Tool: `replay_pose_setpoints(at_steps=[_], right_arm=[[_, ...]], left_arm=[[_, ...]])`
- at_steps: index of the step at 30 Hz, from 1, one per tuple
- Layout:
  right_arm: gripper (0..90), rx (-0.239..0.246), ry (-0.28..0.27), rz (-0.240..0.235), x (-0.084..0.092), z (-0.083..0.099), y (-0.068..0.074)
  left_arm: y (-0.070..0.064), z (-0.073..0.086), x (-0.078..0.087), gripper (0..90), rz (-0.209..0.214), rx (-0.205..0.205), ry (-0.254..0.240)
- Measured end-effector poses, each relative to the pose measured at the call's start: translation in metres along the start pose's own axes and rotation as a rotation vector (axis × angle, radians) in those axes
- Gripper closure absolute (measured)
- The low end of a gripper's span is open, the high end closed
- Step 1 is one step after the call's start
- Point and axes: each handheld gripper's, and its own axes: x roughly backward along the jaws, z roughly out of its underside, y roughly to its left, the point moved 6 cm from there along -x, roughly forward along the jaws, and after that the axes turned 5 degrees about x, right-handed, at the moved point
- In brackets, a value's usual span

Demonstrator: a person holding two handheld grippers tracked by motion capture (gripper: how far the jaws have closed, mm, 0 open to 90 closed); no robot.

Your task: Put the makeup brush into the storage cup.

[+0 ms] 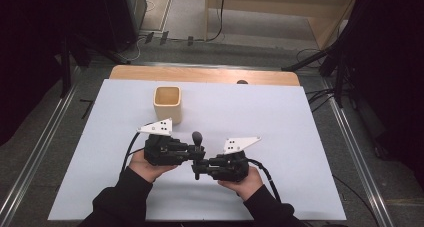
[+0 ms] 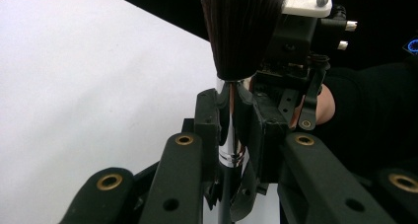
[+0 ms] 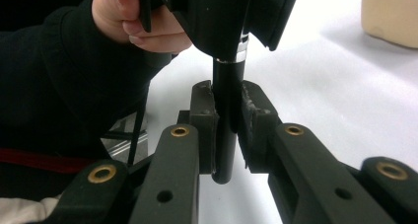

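While both grippers meet near the lower middle of the high view, a makeup brush (image 1: pixel 197 146) stands upright between them, its dark bristle head uppermost. The left gripper (image 1: pixel 192 151) comes in from the left and pinches the brush on its shiny metal ferrule; in the left gripper view the two black jaws press against that silver collar from either side, with the fanned dark bristles (image 2: pixel 241 31) rising to the top edge of the frame just above them. The right gripper (image 1: pixel 198 168) comes in from the right, a little lower in the high view, and clamps the black handle (image 3: pixel 226 130); in the right gripper view its jaws are closed tight on the handle, whose rounded end hangs just below the pads, clear of the white table cover (image 3: pixel 315 86). A hand (image 3: pixel 143 21) on the other gripper shows at the upper left of that view. A beige square cup (image 1: pixel 167 105) stands on the white cover (image 1: pixel 280 117) in the upper left part of the sheet, apart from the grippers.
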Motion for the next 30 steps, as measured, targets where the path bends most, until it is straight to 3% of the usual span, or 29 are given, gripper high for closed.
replay_pose_setpoints(at_steps=[6,19,24,30], right_arm=[[76.7,0.014,0.002,0.006,-0.0002,-0.0003,0.0009],[52.9,0.042,-0.006,0.023,-0.0013,-0.0008,0.0009],[45.0,0.107,0.0,0.057,-0.001,0.0004,0.0013],[38.9,0.121,0.002,0.058,-0.0003,0.0006,0.0023]], left_arm=[[-0.0001,0.0004,-0.0004,77.3,-0.005,-0.001,0.008],[0.0005,0.0006,0.0018,77.4,-0.02,-0.006,0.028],[0.0016,-0.0004,0.0044,77.4,-0.03,-0.008,0.021],[0.0023,-0.0004,0.0067,77.4,-0.044,-0.006,0.028]])
